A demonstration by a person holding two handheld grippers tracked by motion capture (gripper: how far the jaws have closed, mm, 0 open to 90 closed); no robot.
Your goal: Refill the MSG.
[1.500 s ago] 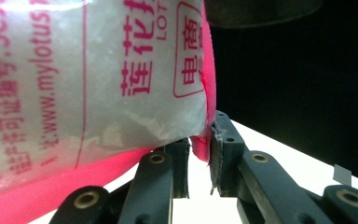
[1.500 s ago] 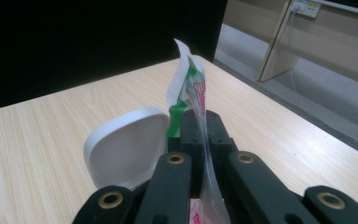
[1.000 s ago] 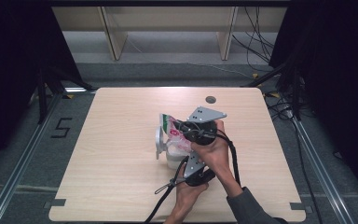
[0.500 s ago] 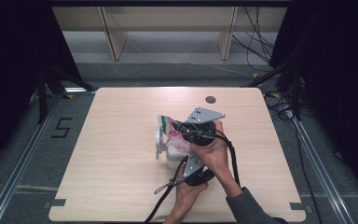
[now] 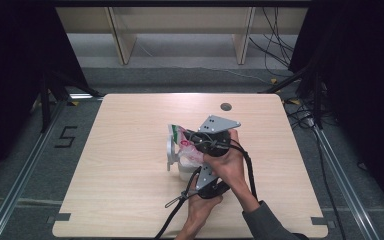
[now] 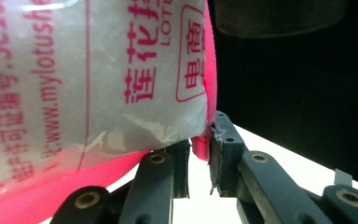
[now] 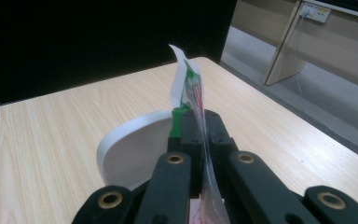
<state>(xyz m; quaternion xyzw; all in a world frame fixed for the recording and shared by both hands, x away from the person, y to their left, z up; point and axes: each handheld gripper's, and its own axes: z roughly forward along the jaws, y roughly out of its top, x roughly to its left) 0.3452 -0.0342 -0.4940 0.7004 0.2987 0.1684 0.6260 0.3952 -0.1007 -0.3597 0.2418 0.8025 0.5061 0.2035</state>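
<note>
We find the worktop bare across its left half, far edge and right side, so a claw could pass there freely. The one cluster in the way sits right of centre: a white bowl with a pink-printed bag over it, and both hands crowding in from the near edge. A small dark hole marks the far side.
</note>
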